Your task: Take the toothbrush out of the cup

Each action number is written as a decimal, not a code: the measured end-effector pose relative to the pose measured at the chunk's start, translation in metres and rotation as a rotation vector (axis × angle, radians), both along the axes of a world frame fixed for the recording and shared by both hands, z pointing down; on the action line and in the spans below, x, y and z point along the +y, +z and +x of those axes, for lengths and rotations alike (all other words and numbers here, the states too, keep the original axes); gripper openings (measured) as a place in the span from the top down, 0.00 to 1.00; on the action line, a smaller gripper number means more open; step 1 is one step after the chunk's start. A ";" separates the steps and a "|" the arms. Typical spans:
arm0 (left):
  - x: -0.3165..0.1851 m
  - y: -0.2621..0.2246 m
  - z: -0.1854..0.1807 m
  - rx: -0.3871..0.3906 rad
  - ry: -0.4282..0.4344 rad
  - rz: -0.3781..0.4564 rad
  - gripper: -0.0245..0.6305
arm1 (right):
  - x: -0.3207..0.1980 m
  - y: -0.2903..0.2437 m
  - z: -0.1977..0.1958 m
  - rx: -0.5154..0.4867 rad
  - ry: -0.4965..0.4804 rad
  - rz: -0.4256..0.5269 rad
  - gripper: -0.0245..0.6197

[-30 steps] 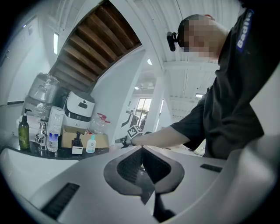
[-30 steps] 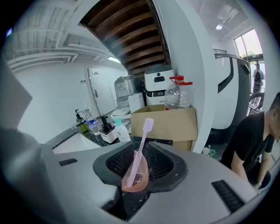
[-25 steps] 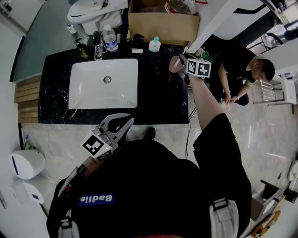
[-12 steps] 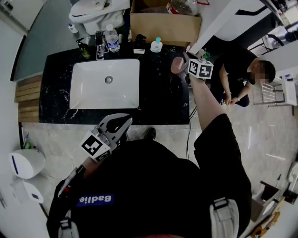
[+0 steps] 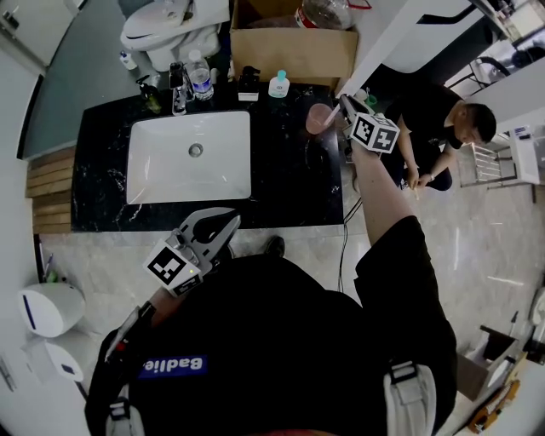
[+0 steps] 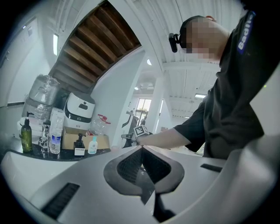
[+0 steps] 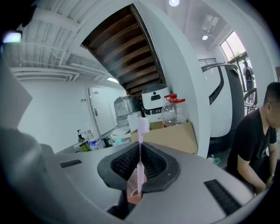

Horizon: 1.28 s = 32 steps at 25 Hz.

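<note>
In the right gripper view a pale pink toothbrush (image 7: 140,164) stands upright between the jaws, bristle head (image 7: 143,124) on top. My right gripper (image 7: 140,151) is shut on its handle. Below the jaws the pink cup (image 7: 132,187) shows, and I cannot tell whether the handle's lower end is still inside it. In the head view the cup (image 5: 319,117) stands on the black counter (image 5: 285,183) near its right end, with the right gripper (image 5: 344,106) just to its right. My left gripper (image 5: 226,224) hangs shut and empty in front of the counter, close to my body.
A white sink (image 5: 189,155) fills the counter's left half. Along the back stand a water bottle (image 5: 200,75), a dark pump bottle (image 5: 249,81) and a small blue-capped bottle (image 5: 278,83). Behind are a cardboard box (image 5: 294,47) and a toilet (image 5: 170,25). A person (image 5: 443,128) crouches at right.
The right gripper has shifted slightly to the right, away from the cup. The left gripper has stayed where it was.
</note>
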<state>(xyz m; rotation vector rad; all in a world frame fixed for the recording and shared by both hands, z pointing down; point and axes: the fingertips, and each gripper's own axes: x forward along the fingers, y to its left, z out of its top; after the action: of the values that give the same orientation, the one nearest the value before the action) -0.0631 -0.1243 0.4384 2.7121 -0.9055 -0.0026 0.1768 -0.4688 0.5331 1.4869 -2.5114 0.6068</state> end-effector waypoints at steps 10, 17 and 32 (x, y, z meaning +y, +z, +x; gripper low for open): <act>0.009 -0.003 0.003 -0.018 0.030 0.011 0.95 | 0.023 -0.036 0.022 -0.161 0.070 0.078 0.93; 0.016 -0.008 0.006 -0.011 0.049 0.025 0.95 | 0.049 -0.053 0.023 -0.239 0.080 0.105 0.93; 0.024 -0.012 0.014 0.013 0.092 0.040 0.95 | 0.127 -0.064 -0.013 -0.291 -0.011 0.123 0.93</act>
<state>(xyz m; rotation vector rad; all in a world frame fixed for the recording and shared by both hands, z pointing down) -0.0486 -0.1005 0.4263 2.7850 -0.7845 -0.0206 0.1635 -0.3423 0.4689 1.5217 -2.8195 0.7259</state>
